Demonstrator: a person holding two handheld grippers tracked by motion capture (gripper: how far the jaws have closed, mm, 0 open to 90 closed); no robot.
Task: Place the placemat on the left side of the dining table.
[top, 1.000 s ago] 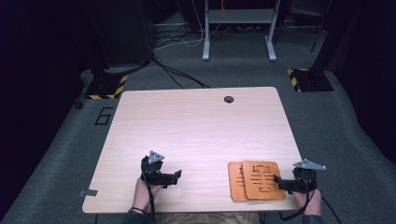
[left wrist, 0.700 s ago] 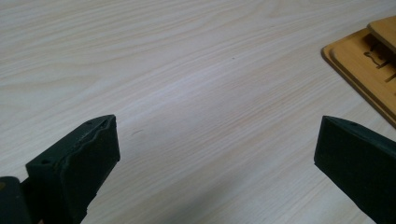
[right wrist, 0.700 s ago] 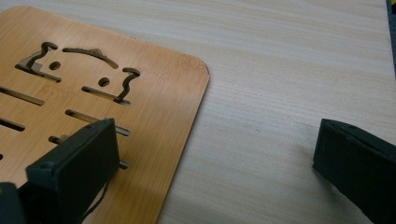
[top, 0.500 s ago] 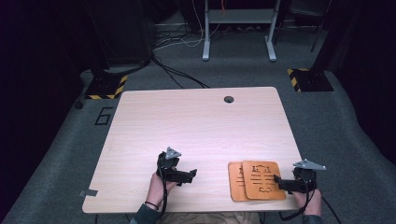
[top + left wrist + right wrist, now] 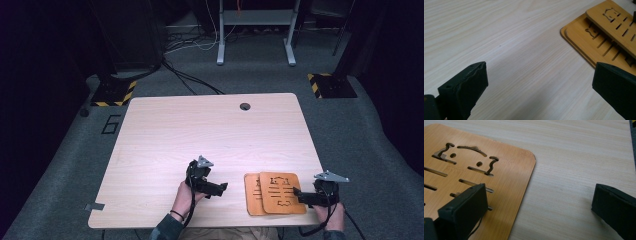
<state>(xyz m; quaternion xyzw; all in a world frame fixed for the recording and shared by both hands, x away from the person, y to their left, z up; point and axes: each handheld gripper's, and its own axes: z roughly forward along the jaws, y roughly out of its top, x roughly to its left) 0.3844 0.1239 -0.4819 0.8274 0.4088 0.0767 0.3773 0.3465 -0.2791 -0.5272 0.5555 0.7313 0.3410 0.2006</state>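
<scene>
Boards first: two slotted orange bamboo boards [image 5: 274, 194] lie overlapped at the pale wooden table's [image 5: 210, 135] near right edge. Left gripper [image 5: 220, 188] spread wide beside them; right gripper [image 5: 298, 193] spread, one jaw over the top board. Best bite: square, on the protruding edge.

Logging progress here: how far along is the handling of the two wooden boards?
Done: nothing visibly; the top board lies overlapping the lower board. In hand: nothing; the left gripper and right gripper are open beside them. Left: gripping and moving them.
</scene>
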